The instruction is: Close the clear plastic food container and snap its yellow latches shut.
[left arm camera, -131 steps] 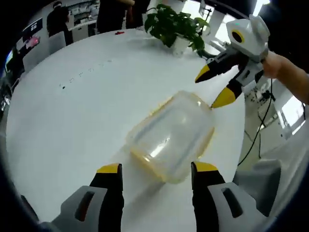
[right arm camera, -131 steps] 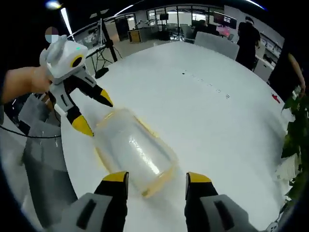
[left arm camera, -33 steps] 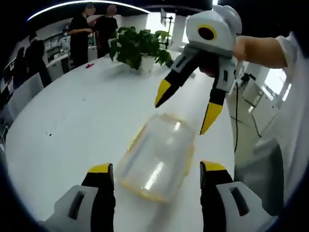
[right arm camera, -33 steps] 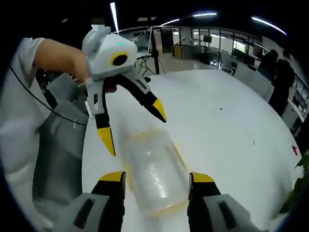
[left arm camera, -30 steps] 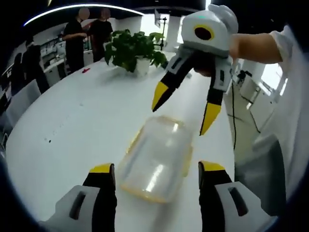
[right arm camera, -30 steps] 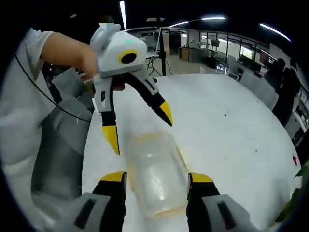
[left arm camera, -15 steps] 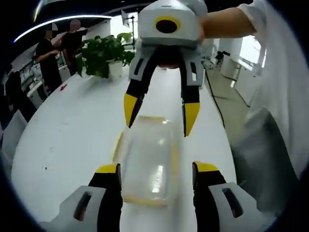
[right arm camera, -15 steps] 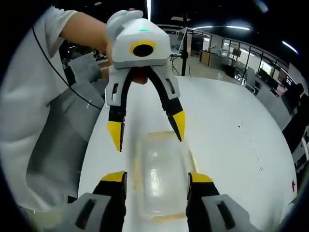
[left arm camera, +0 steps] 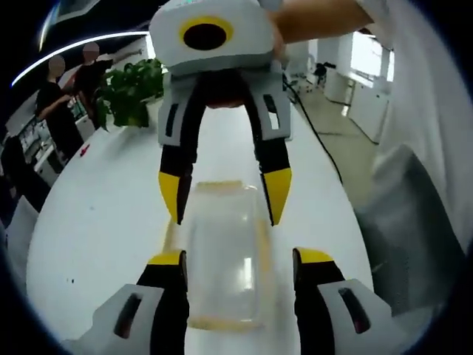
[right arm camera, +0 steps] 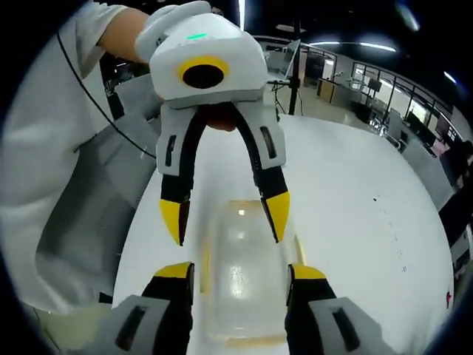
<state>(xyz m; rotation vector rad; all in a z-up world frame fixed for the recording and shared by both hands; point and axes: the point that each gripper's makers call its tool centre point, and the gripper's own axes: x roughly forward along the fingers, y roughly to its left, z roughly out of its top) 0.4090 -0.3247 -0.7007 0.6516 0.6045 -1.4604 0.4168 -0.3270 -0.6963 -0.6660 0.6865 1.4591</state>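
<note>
Clear plastic food container (left arm camera: 222, 255) lies flat on the white table (left arm camera: 96, 222), lengthwise between the two grippers, which face each other over it. In the left gripper view, the left gripper (left arm camera: 240, 259) has its yellow-tipped jaws spread apart, one on each long side of the container's near end; beyond it the right gripper (left arm camera: 222, 196) points back with its jaws also wide, their tips straddling the far end. The right gripper view gives the mirror of this: the right gripper (right arm camera: 239, 272) is parted around the near end of the container (right arm camera: 240, 277), and the left gripper (right arm camera: 225, 211) comes down from above with its jaws spread over the far end. Neither gripper clamps anything.

The left gripper view alone shows a leafy potted plant (left arm camera: 129, 92) at the table's far side, with people (left arm camera: 55, 111) standing past it. The right gripper view alone shows the gloved hand (right arm camera: 174, 18) on top of the left gripper, a white sleeve (right arm camera: 52, 148) beside it, and an open office with desks and ceiling lights behind the table (right arm camera: 355, 214).

The container is see-through with a pale yellow rim (left arm camera: 177, 222) running round its edge. Its lid sits on top. Whether the latches are pressed down cannot be told from the blur.
</note>
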